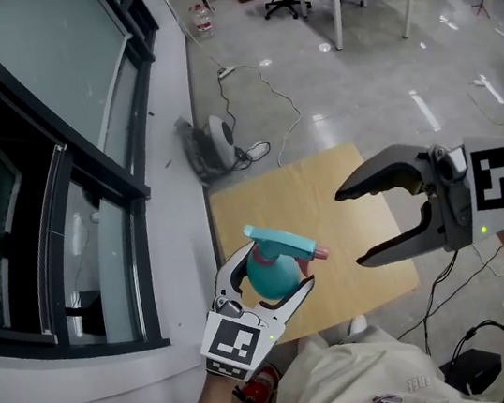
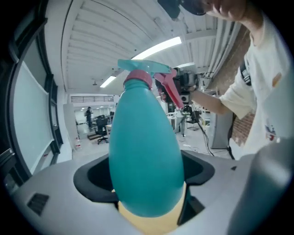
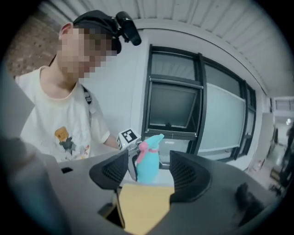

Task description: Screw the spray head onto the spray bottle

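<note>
**A:** So where is the spray bottle (image 1: 269, 280) at this moment?

**B:** It is up in the air, gripped by the left gripper (image 1: 277, 268). The two white jaws close on its teal belly from either side. The left gripper view shows the rounded body filling the gap, with both pads pressed against it. From the head view it hangs over the near left corner of the wooden tabletop (image 1: 344, 181), clear of the surface.

**A:** And the spray head (image 1: 282, 240)?

**B:** It sits on the bottle's neck. It has a teal top, a pink collar and a pink trigger, and the trigger is on the side toward the other claw. It looks seated, though I cannot tell from these angles whether it is screwed down tight.

**A:** What about the right gripper (image 1: 351, 227)?

**B:** It holds nothing. Its black jaws are spread wide, and it hangs to the right of the bottle, apart from it, above the tabletop. In the right gripper view the bottle and head show in the gap between the jaws, but farther off. Nothing touches either pad.

**A:** Is the bottle upright?

**B:** Roughly, with the head uppermost.
</note>
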A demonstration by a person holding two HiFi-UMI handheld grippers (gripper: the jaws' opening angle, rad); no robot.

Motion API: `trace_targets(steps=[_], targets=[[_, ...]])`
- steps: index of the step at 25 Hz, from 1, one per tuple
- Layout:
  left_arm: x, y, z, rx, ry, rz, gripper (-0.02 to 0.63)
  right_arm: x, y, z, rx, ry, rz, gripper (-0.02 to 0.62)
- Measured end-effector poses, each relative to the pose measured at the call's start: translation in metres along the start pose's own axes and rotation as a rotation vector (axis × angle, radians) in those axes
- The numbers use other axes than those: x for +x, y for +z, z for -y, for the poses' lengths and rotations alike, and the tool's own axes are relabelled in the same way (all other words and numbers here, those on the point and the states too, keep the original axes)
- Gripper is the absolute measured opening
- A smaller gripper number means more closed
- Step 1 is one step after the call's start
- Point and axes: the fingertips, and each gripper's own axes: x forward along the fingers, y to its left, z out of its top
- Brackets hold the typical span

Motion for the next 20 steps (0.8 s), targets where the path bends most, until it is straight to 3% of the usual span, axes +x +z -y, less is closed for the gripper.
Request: trace_targets(steps=[5, 11, 16, 20], targets=[[-0.004, -0.001, 0.03, 0.063, -0.275, -0.009, 0.431, -0.005, -0.008, 0.006, -0.383, 0.005, -0.21, 0.279], [-0.008, -0.007, 0.062, 0.106, -0.513, -0.031, 0.431, 0.025, -0.012, -0.015, -0.848, 0.126, -0.483, 0.279], [-0.015, -0.003, 0.091, 0.138, -0.655, -0.023, 0.431, 0.035, -0.005, -0.037, -1.042, 0.248, -0.573, 0.279], [-0.018, -0.003, 0.099, 0.136, -0.736, -0.035, 0.431, 0.039, -0.013, -0.051, -1.088, 0.364, -0.613, 0.261]])
